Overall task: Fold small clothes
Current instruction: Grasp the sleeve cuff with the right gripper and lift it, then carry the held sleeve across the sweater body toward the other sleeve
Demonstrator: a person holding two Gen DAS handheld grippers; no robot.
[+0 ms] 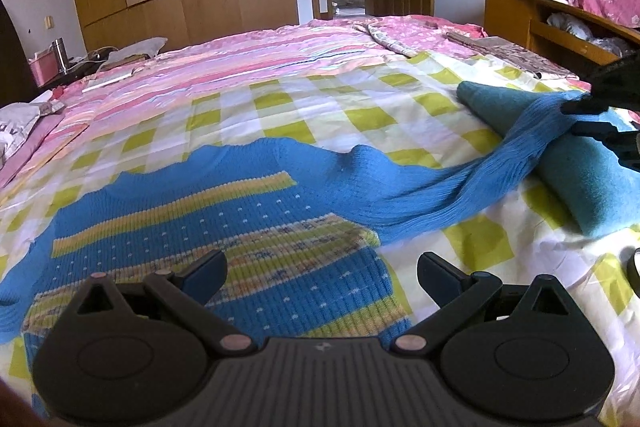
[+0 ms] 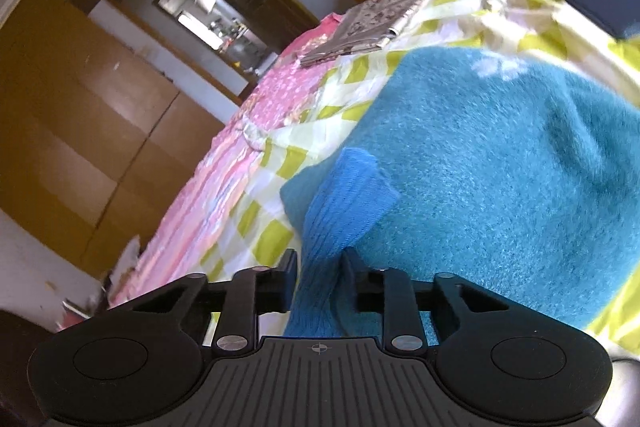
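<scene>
Left wrist view: bed point(image 1: 280, 99), checked sheet; striped blue sweater point(image 1: 208, 219) flat near its front edge, sleeve point(image 1: 500, 155) stretched toward the right edge over a teal towel point(image 1: 580, 179). Soft, stretchy knit, light; best pinched at cuffs, hem. Right gripper point(image 2: 318, 277) clamped on the cuff; left gripper point(image 1: 322, 277) apart, empty.

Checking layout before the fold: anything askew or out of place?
Yes. The sweater's sleeve is draped across a teal towel rather than flat on the bed; the right gripper pinches it near the cuff.
</scene>
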